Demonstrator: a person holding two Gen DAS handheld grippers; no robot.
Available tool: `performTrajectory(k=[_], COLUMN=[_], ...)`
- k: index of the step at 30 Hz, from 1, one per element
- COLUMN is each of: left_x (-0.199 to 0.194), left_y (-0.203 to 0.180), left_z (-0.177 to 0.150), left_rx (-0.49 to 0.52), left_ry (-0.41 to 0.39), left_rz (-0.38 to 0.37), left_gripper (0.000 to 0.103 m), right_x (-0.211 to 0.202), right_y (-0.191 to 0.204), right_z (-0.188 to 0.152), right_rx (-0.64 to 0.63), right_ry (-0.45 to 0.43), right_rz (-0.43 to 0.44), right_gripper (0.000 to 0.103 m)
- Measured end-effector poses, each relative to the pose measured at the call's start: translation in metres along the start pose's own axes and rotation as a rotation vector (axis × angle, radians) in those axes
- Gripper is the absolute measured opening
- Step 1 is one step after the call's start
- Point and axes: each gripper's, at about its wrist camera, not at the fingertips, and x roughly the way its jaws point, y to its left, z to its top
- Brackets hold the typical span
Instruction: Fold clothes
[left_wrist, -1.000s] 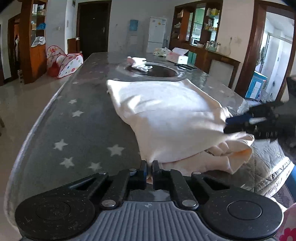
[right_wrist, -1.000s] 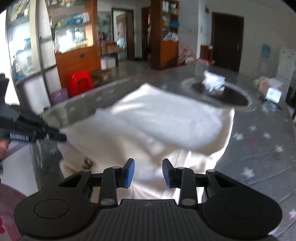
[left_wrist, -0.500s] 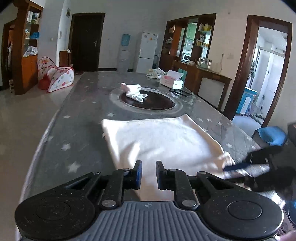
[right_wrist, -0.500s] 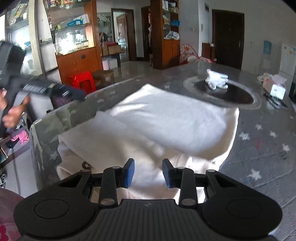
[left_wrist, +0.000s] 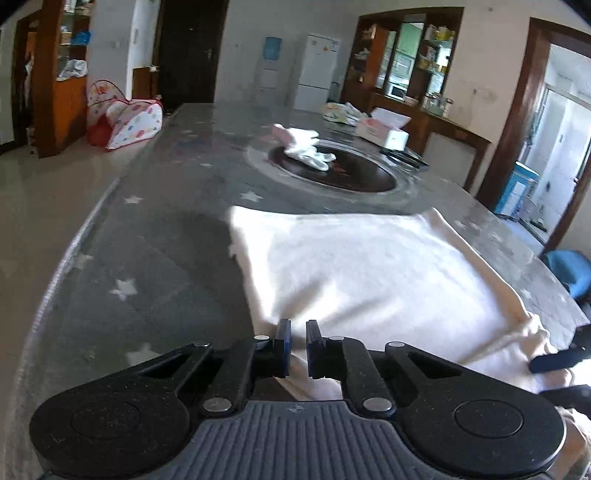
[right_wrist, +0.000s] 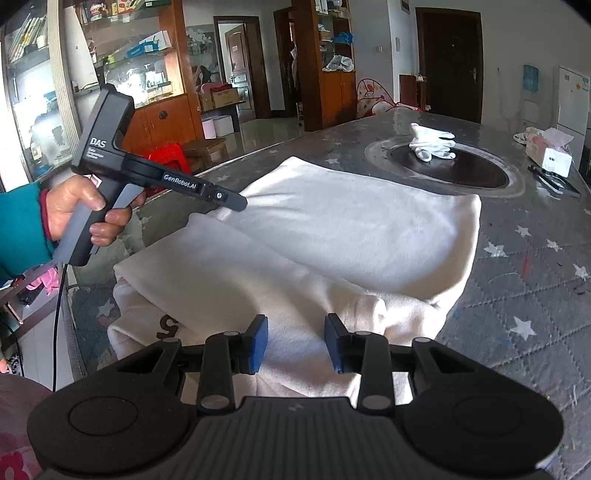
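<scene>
Hovering claws: both hang above the near side of the cream garment (right_wrist: 332, 236), neither one gripping cloth.
Left claw (left_wrist: 297, 345): pads stand a narrow gap apart with nothing between them, poised over the garment's near-left edge; from the right wrist view its tip sits at the cloth's left side, likely placed to pinch or smooth that edge.
Right claw (right_wrist: 295, 343): pads stand wide apart and empty over the layered near end, probably readied for the next grasp.
Left hand (right_wrist: 86, 214): wrapped round the grey handle and trigger, teal sleeve at the wrist.
Garment position: lying on the table (right_wrist: 524, 280), already doubled over, an upper layer across a lower one, so the fold looks partly done.
Writing: "DAS" and "GenRobot.AI" on the left tool's body; a dark print on the garment's lower layer, partly hidden and unreadable.
Farther off: white gloves (right_wrist: 430, 144) on the round dark inset, a tissue box (right_wrist: 550, 153) beyond.
</scene>
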Motion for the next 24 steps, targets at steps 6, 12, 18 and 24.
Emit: performTrajectory(k=[6,12,18,24], left_x=[-0.005,0.015,0.023,0.052], left_y=[-0.011,-0.007,0.0,0.007], left_z=[0.005,0.017,0.038,0.056], left_rx=[0.051,0.039,0.019,0.028], left_ry=[-0.012,0.008,-0.005,0.017], left_rz=[-0.027,-0.008,0.027,0.073], left_gripper=[0.011,0.011,0.012,0.012], right_x=[0.0,0.0,0.0,0.001], right_y=[-0.002,-0.001,-0.001,-0.002], right_z=[0.0,-0.001,0.0,0.0], right_rx=[0.007,0.008,0.011,0.018], right_ry=[-0.001,-0.002,0.001,0.003], right_rz=[0.006,0.01,0.017,0.027], right_gripper=[0.034,0.035,0.036,0.038])
